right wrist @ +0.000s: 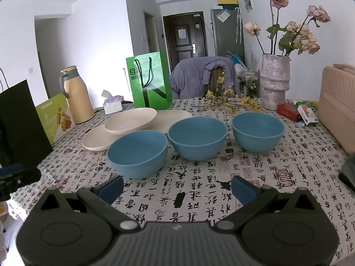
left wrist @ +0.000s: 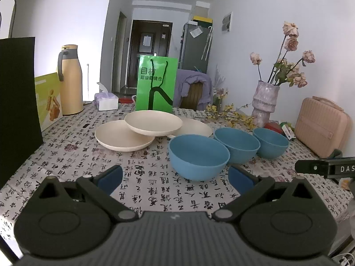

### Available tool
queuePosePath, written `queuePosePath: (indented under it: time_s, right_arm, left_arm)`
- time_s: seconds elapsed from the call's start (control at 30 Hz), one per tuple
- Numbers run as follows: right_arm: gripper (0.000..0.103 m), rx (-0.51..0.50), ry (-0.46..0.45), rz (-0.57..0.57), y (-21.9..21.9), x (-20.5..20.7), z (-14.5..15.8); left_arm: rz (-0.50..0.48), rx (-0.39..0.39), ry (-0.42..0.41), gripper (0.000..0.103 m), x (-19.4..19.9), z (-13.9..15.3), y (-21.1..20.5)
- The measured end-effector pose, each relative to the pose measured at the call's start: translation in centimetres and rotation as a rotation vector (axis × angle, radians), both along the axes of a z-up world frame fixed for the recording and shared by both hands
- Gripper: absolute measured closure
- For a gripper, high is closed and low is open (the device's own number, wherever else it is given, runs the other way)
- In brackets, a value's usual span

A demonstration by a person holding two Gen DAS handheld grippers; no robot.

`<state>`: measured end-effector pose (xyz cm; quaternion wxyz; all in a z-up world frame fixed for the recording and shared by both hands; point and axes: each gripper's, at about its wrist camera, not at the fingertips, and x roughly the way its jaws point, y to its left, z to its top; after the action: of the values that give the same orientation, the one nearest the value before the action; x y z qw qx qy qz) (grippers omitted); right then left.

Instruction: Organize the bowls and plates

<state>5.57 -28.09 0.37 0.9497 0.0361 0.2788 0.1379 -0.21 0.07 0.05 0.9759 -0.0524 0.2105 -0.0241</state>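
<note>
The left gripper [left wrist: 175,177] is hanging over the table [left wrist: 84,155] with its blue pads [left wrist: 111,178] spread wide apart and nothing between them. The right gripper [right wrist: 177,187] is doing the same, its pads [right wrist: 112,188] wide apart and holding nothing.

Just past the grippers three blue bowls are sitting upright in a row on the table. The near bowl [left wrist: 198,156] is closest to the left gripper. The middle bowl [left wrist: 236,144] is sitting just beside it, and the far bowl [left wrist: 270,141] is next to that one.

Behind the bowls three cream plates are lying together. The top plate [left wrist: 153,122] is resting tilted on the left plate [left wrist: 123,136] and the right plate [left wrist: 195,127].

Farther back a green bag [left wrist: 156,83] is standing up. A yellow jug [left wrist: 71,79] is standing to its left, and a vase [left wrist: 265,103] of dried flowers is standing to its right.
</note>
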Motion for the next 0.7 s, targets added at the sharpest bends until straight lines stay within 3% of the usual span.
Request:
queuePosePath:
  time_s: [0.7]
  right_arm:
    - [0.0, -0.005, -0.003, -0.004, 0.18, 0.27, 0.2]
  left_arm:
    - [0.001, 0.002, 0.022, 0.0, 0.61, -0.35, -0.03]
